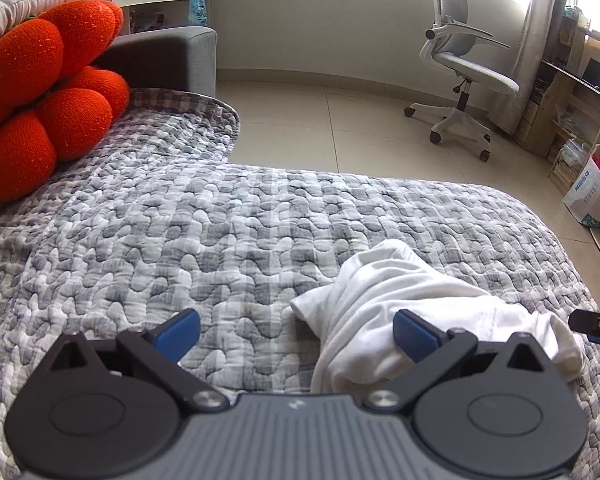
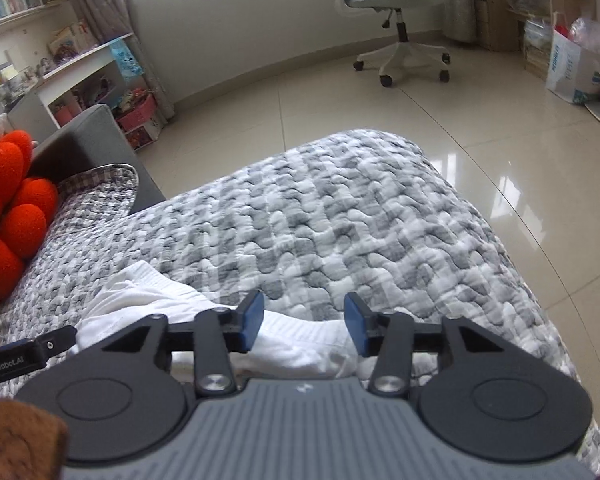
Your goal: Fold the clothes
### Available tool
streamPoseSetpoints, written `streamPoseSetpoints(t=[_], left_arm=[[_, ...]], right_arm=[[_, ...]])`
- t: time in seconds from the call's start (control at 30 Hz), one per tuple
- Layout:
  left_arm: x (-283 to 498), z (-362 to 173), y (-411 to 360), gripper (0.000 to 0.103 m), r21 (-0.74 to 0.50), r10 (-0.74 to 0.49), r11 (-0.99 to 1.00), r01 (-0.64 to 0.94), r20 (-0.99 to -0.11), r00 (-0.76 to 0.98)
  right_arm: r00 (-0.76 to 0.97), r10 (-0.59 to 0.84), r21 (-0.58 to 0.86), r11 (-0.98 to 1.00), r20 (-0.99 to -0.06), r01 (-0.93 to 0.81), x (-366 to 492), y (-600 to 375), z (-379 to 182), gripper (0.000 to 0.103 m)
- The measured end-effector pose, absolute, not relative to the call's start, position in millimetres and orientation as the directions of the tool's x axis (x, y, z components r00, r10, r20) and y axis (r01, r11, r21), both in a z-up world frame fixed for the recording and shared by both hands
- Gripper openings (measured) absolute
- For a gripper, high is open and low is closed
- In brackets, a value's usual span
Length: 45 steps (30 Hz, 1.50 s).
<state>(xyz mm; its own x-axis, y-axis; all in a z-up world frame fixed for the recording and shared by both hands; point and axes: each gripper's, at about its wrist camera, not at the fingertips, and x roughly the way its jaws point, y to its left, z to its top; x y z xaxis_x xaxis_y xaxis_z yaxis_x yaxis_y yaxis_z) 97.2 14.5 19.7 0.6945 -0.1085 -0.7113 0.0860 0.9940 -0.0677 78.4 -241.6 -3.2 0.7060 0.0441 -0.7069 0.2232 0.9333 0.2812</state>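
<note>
L gripper (image 1: 296,334): jaws spread wide, nothing between pads; white garment (image 1: 400,312) lies crumpled at 3 o'clock of its centre, behind the R pad. R gripper (image 2: 304,326): jaws spread, hovering over the garment's edge, no pinch. Garment rests on grey checked quilt (image 1: 220,220). L gripper body reads "GenRobot.AI" (image 2: 4,368). White bag (image 2: 572,72), 1 o'clock on floor: print unreadable, contents unclear.

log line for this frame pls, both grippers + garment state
left gripper: open, empty | right gripper: open, empty | white garment: crumpled, unfolded, on quilted cover | stage: pre-grasp
</note>
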Motion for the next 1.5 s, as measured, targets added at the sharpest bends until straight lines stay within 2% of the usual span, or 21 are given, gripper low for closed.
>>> streamPoseSetpoints(t=[0.17,0.3,0.33,0.37,0.4,0.47,0.6,0.67,0.77,0.97,1.0,1.07,1.2,1.33,1.5], left_arm=[[95,15,1,0.103,-0.038,-0.118,0.991,0.132,-0.722,0.681],[90,15,-2,0.102,-0.06,-0.149,0.986,0.155,-0.735,0.662],[89,16,-1,0.101,-0.073,-0.163,0.984,0.162,-0.736,0.657],[88,16,-1,0.099,-0.074,-0.168,0.983,0.17,-0.739,0.653],[87,17,-1,0.099,-0.074,-0.173,0.981,0.178,-0.741,0.649],[85,17,0,0.099,-0.077,-0.185,0.978,0.193,-0.746,0.64],[82,23,9,0.099,-0.149,-0.253,0.965,0.218,-0.755,0.605],[81,30,18,0.099,-0.182,-0.293,0.954,0.239,-0.744,0.6],[84,36,32,0.101,-0.181,-0.276,0.96,0.212,-0.727,0.629],[89,35,52,0.102,-0.224,-0.289,0.957,0.184,-0.718,0.633],[88,36,51,0.102,-0.213,-0.282,0.959,0.185,-0.721,0.633],[86,37,48,0.102,-0.188,-0.268,0.963,0.193,-0.725,0.634],[83,38,41,0.102,-0.172,-0.28,0.958,0.228,-0.724,0.63],[84,42,44,0.102,-0.217,-0.308,0.951,0.218,-0.705,0.639],[86,45,48,0.102,-0.258,-0.323,0.946,0.197,-0.681,0.657]], right_arm=[[0.649,0.069,0.319,0.907,-0.758,0.275,80,-249,-16,0.055],[0.65,0.066,0.277,0.934,-0.757,0.227,79,-239,-15,0.056],[0.652,0.061,0.257,0.944,-0.755,0.209,79,-236,-15,0.046],[0.657,0.045,0.23,0.953,-0.753,0.198,79,-235,-14,0.027],[0.666,0.038,0.22,0.957,-0.745,0.191,78,-235,-12,0.019],[0.722,0.049,0.233,0.96,-0.691,0.157,73,-236,-2,0.008],[0.852,0.103,0.223,0.975,-0.513,0.017,52,-226,31,0.008],[0.86,0.21,0.227,0.967,-0.464,-0.113,39,-221,39,0.008],[0.844,0.369,0.219,0.927,-0.389,-0.304,19,-213,51,0.008],[0.709,0.661,0.156,0.749,-0.246,-0.644,-20,-197,74,0.008],[0.669,0.695,0.131,0.713,-0.264,-0.689,-24,-191,74,0.008],[0.602,0.714,0.098,0.669,-0.357,-0.737,-29,-179,65,0.008],[0.531,0.694,0.046,0.627,-0.486,-0.777,-39,-166,49,0.009],[0.538,0.655,0.034,0.651,-0.53,-0.758,-36,-171,44,0.009],[0.457,0.673,0.04,0.585,-0.582,-0.81,-43,-159,37,0.011]])
